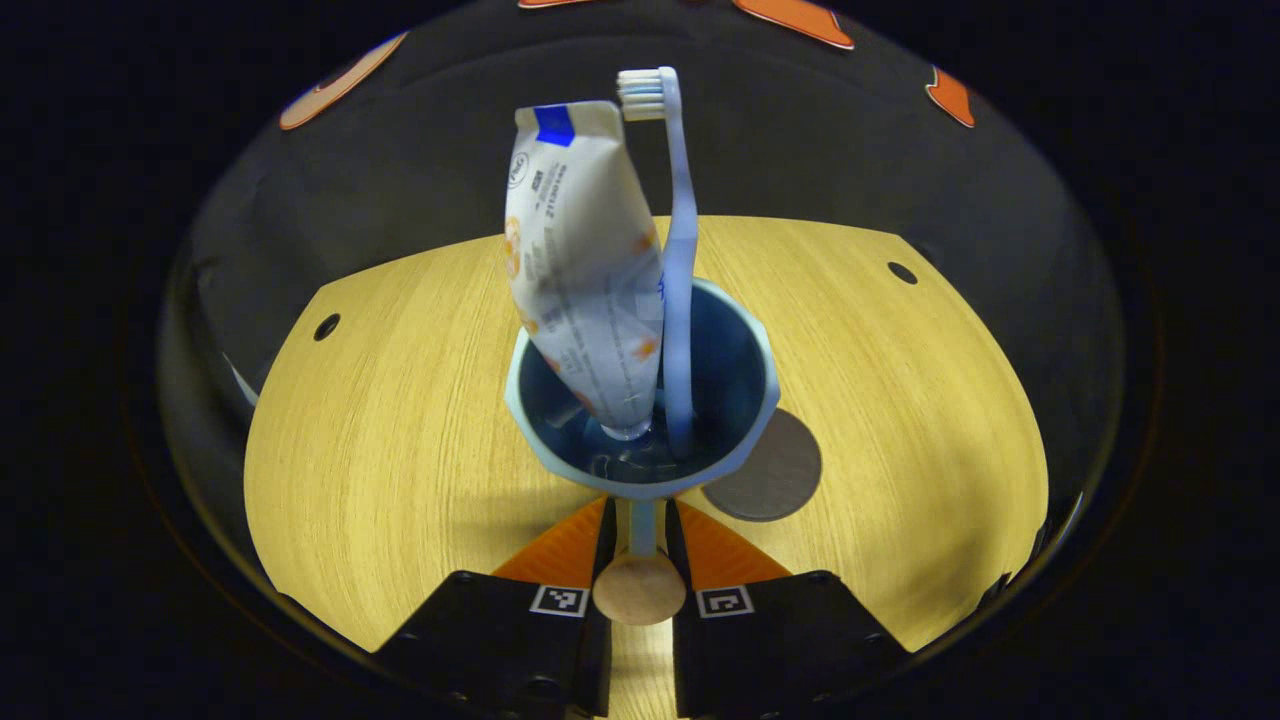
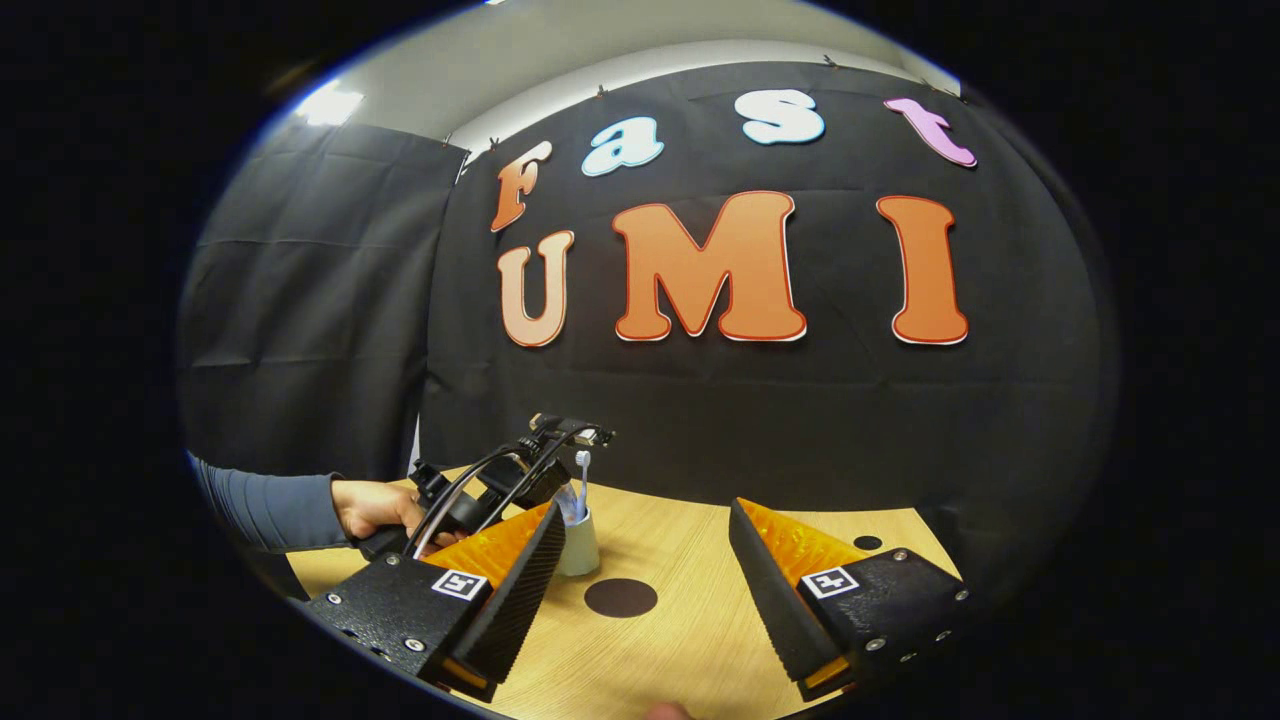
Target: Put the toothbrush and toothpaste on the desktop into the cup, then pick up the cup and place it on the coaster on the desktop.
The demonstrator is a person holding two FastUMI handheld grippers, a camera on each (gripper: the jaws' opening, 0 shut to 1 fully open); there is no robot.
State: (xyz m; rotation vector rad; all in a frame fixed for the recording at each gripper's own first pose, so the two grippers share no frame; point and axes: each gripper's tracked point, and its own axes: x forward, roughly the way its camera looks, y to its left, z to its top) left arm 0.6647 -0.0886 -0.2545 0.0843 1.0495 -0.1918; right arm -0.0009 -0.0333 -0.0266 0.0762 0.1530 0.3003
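Wood desktop (image 1: 400, 420), black cloth wall behind | left gripper (image 1: 640, 525) jaws clenched on cup (image 1: 745, 400) handle | toothpaste (image 1: 585, 270) and toothbrush (image 1: 680, 250) upright in cup | dark round coaster (image 1: 780, 480) just beside cup | right gripper (image 2: 645, 590) jaws wide apart, holding nothing, coaster between fingers

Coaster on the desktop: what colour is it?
Dark brown, plain; the coaster shows best in the right gripper view.

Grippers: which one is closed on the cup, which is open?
The left gripper is closed on the cup's handle, fingers pinching it, toothpaste and toothbrush inside. The right gripper hangs open with fingers spread, holding nothing.
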